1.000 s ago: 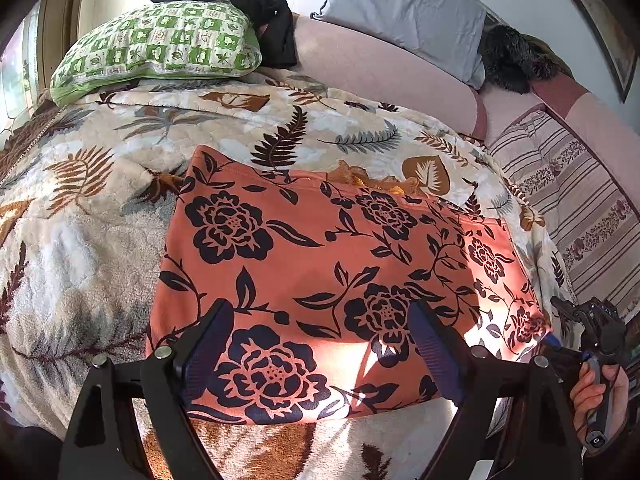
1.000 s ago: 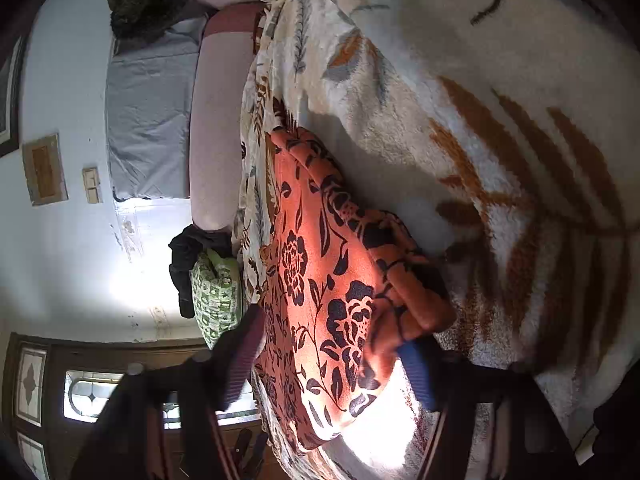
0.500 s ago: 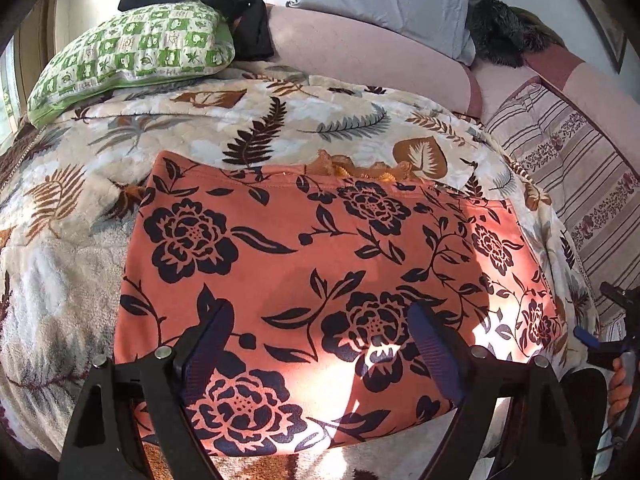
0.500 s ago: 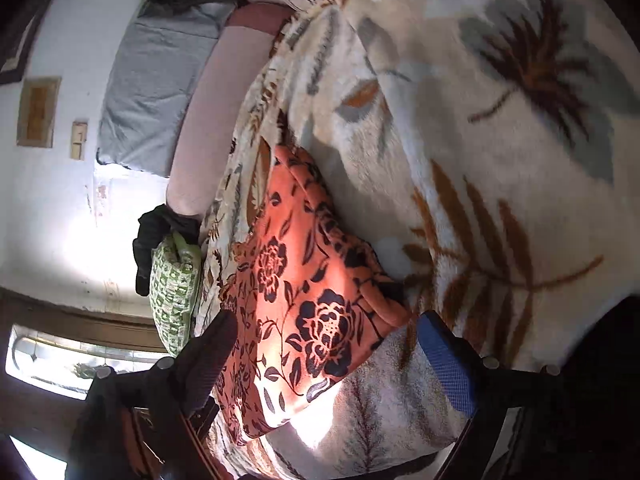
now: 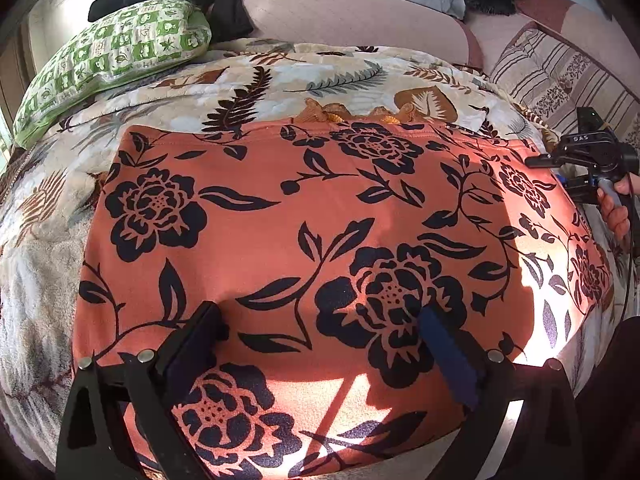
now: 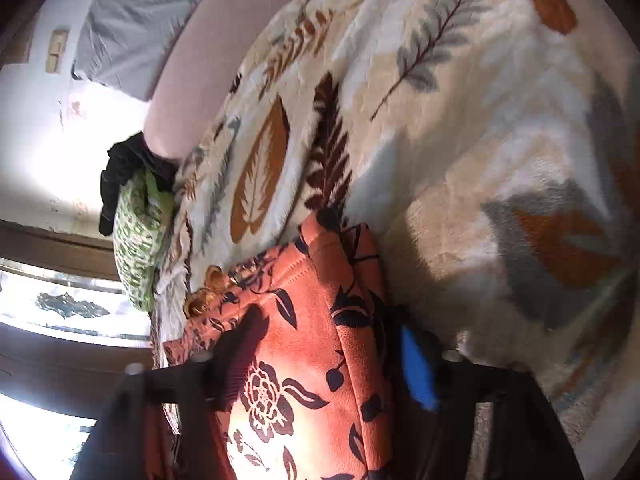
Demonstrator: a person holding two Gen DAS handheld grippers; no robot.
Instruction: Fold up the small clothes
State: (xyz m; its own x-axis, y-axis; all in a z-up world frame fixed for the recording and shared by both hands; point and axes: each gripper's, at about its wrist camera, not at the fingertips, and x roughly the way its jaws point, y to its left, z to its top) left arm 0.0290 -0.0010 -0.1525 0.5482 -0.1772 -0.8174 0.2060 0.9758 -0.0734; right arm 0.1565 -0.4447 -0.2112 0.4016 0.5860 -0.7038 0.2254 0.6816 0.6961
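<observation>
Orange floral garment (image 5: 304, 240) lies flat on the leaf-print blanket (image 5: 48, 264), looks light, limp; left gripper (image 5: 320, 344) spreads wider above it, right gripper (image 6: 320, 360) is closing over its edge, the best hold.

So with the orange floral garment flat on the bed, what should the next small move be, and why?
Probably finish closing the right gripper on the orange floral garment: its fingers are closing astride the folded right edge. The left gripper, opening, hovers over the near edge, gripping nothing.
</observation>
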